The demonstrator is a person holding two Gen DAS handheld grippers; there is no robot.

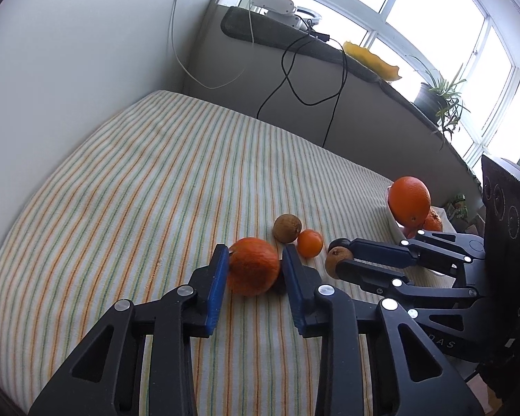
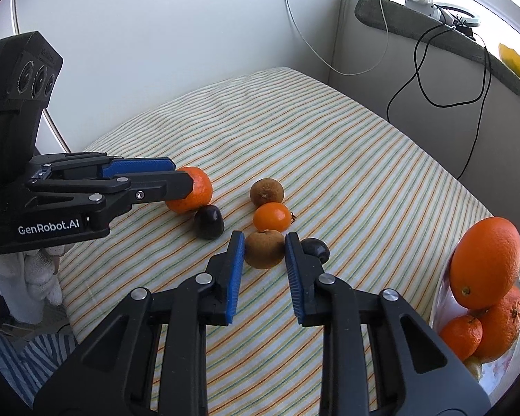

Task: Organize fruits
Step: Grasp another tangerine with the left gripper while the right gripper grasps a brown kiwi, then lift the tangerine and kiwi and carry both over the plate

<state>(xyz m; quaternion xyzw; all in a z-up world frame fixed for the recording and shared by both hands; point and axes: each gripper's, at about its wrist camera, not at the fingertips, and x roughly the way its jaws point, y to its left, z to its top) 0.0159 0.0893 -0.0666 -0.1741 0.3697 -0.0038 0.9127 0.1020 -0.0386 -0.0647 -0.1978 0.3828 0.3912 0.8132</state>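
tangerine [image 1: 253, 266] and brown fruit [image 2: 264, 249] sit between part-open jaws.

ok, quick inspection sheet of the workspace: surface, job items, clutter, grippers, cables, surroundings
Surface: striped cloth, flat, covering the worktop.
Job's things: large tangerine, small tangerine, two brown fruits and two dark fruits loose on the cloth; plate at the right edge piled with oranges.
Clutter: nothing seen.
Grippers: left gripper straddles the large tangerine, contact unclear; right gripper straddles the near brown fruit, gaps visible.
Cables: black cable and white cable hang behind the table.
Surroundings: white wall, window ledge with power strip, potted plant.
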